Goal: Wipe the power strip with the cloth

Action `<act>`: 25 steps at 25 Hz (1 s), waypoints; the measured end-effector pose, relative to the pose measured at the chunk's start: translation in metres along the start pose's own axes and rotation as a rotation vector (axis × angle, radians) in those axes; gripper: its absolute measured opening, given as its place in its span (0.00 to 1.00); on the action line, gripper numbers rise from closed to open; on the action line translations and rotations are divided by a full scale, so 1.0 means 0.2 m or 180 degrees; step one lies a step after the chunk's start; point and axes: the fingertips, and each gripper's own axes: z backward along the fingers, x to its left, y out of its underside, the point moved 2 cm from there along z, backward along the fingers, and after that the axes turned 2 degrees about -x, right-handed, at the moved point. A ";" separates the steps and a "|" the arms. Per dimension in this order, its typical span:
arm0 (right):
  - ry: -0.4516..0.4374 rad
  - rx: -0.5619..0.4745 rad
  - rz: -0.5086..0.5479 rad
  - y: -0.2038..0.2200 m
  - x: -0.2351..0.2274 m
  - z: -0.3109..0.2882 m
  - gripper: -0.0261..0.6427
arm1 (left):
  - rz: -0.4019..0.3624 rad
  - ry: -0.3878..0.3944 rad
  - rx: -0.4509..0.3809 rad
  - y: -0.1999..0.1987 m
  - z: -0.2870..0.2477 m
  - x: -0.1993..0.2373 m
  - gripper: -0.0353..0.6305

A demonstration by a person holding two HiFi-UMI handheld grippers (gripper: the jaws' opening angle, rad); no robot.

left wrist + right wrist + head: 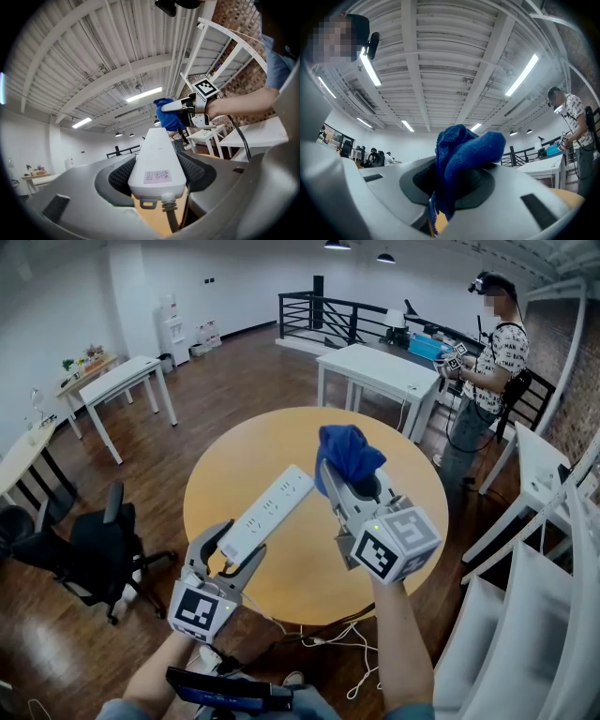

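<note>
Power strip (267,512) is held at its cable end between the widely spread fingers (118,178) of the left gripper (232,549), over the tabletop (309,582). The blue cloth (349,454) is clamped in the right gripper (349,486), just beside the strip. Slippage or twisting under wiping pressure is judged possible, the strip being gripped at one end only. No containers are seen.

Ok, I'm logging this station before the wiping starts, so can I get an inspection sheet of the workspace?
Surface: round wooden table.
Job's things: white power strip and blue cloth, both held.
Clutter: nothing seen.
Grippers: left gripper shut on the power strip's cord end; right gripper shut on the cloth.
Cables: cord leaves the strip's near end; loose cables on the floor.
Surroundings: white tables, office chair, a person by a railing.
</note>
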 end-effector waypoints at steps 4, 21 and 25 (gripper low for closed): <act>-0.0005 0.0006 -0.0001 0.01 0.00 0.00 0.14 | 0.0010 -0.0005 -0.0003 0.00 -0.01 0.00 0.48; -0.0190 -0.0005 -0.0011 0.11 0.22 0.06 0.14 | 0.0100 -0.0038 0.0000 0.00 -0.01 0.01 0.48; -0.0281 -0.0047 -0.0070 0.13 0.31 0.08 0.14 | 0.0131 -0.0034 -0.0002 0.00 -0.02 0.01 0.48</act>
